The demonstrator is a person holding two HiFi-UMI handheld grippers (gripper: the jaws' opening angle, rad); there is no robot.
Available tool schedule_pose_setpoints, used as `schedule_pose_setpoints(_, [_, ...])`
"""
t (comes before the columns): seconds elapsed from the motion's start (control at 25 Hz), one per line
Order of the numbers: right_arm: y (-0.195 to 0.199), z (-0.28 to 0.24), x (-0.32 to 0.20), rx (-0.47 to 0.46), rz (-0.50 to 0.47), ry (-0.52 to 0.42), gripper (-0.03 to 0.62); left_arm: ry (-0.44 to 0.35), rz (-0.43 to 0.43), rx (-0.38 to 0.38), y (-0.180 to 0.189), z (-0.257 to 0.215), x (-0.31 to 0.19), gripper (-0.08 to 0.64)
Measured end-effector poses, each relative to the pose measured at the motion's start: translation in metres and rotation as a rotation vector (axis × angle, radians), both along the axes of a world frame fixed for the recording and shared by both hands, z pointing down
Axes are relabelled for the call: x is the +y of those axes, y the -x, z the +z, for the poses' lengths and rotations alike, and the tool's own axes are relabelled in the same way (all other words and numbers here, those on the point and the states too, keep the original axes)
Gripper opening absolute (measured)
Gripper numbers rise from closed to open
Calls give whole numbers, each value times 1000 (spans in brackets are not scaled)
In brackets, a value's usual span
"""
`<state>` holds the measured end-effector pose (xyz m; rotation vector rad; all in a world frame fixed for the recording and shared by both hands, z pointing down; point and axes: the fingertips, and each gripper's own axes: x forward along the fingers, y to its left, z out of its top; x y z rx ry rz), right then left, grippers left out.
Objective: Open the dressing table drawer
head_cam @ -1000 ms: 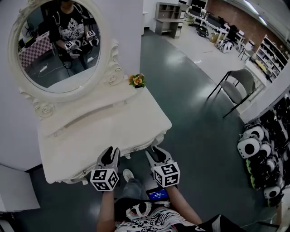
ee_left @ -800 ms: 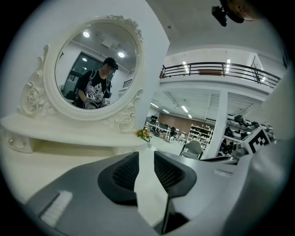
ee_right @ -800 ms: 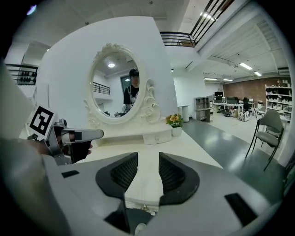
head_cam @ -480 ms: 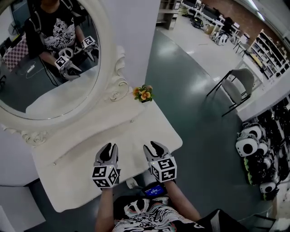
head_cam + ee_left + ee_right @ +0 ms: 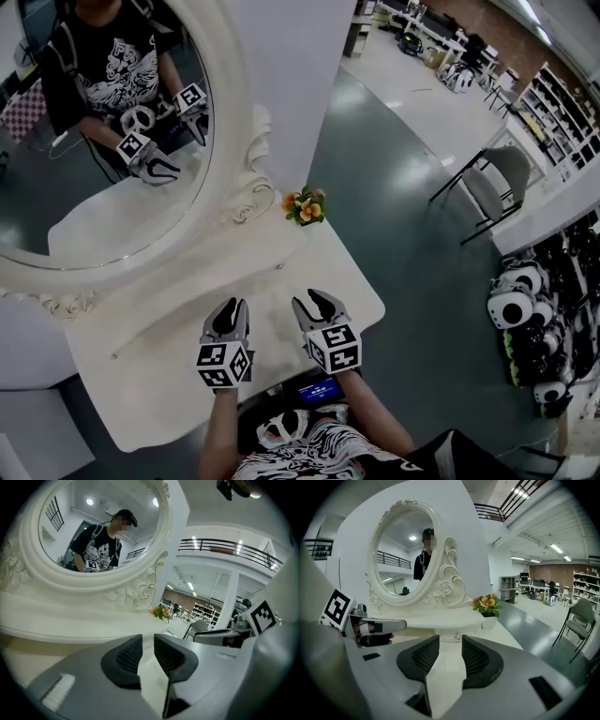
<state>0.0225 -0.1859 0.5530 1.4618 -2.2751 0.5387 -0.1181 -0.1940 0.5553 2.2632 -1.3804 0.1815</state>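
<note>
Left gripper and right gripper hover side by side over the near edge of the white carved table. Left jaws stand slightly apart, empty. Right jaws stand wide, have just been opening, empty. Drawer knob sits ahead on the shelf front, below the mirror.

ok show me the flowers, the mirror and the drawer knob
flowers (image 5: 307,206), head view, on the orange blooms
mirror (image 5: 108,131), head view, on the glass inside the oval frame
drawer knob (image 5: 458,636), right gripper view, on the knob's round face
</note>
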Motion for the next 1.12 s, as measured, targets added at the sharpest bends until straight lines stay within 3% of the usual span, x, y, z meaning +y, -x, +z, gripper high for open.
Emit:
schedule_pose_setpoints(0.6, [11,34,-41,14,-59,52,149,94,-51,-18,4,34,-21,72])
schedule_pose_setpoints(0.96, [23,83,-75,49,-109,77,152,152,-42,-55,-5,83,-38,80])
schedule_pose_setpoints(1.12, [25,83,-86,54,-121,79,152,166,-44,-53,-11,78,-41,80])
